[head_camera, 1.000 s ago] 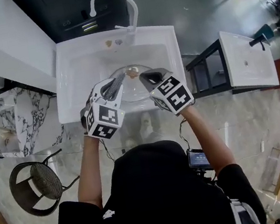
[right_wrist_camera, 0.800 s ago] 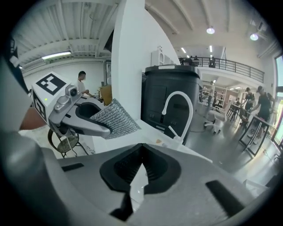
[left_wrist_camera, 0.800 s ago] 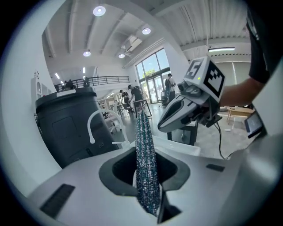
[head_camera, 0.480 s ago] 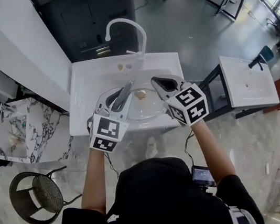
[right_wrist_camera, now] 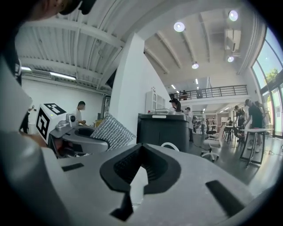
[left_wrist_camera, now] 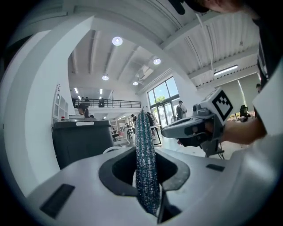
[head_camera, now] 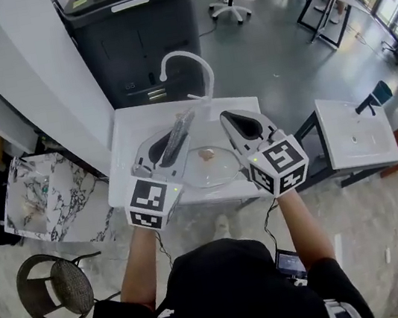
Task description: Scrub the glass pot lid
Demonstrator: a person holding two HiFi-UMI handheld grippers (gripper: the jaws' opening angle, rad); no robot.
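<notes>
The glass pot lid (head_camera: 220,170) with its tan knob (head_camera: 208,155) lies in the white sink (head_camera: 124,140), below and between both grippers. My left gripper (head_camera: 171,148) is shut on a glittery blue-grey scouring pad (head_camera: 180,133), which stands on edge between the jaws (left_wrist_camera: 145,150) and sticks out past them. My right gripper (head_camera: 228,118) is shut with nothing in it; in the right gripper view (right_wrist_camera: 138,172) the jaws meet. Both are held level above the sink, side by side. Each shows in the other's view: the right gripper (left_wrist_camera: 194,128), and the left gripper (right_wrist_camera: 84,137) with the pad (right_wrist_camera: 112,131).
A white curved faucet (head_camera: 185,65) rises at the sink's far edge, with a dark cabinet (head_camera: 133,37) behind it. A marble-topped stand (head_camera: 39,196) and a round stool (head_camera: 54,288) are at the left, and a white table (head_camera: 353,129) at the right.
Both grippers have risen from the sink basin, the left still holding the pad. The lid stays in the sink. The head view now takes in more of the room beyond.
</notes>
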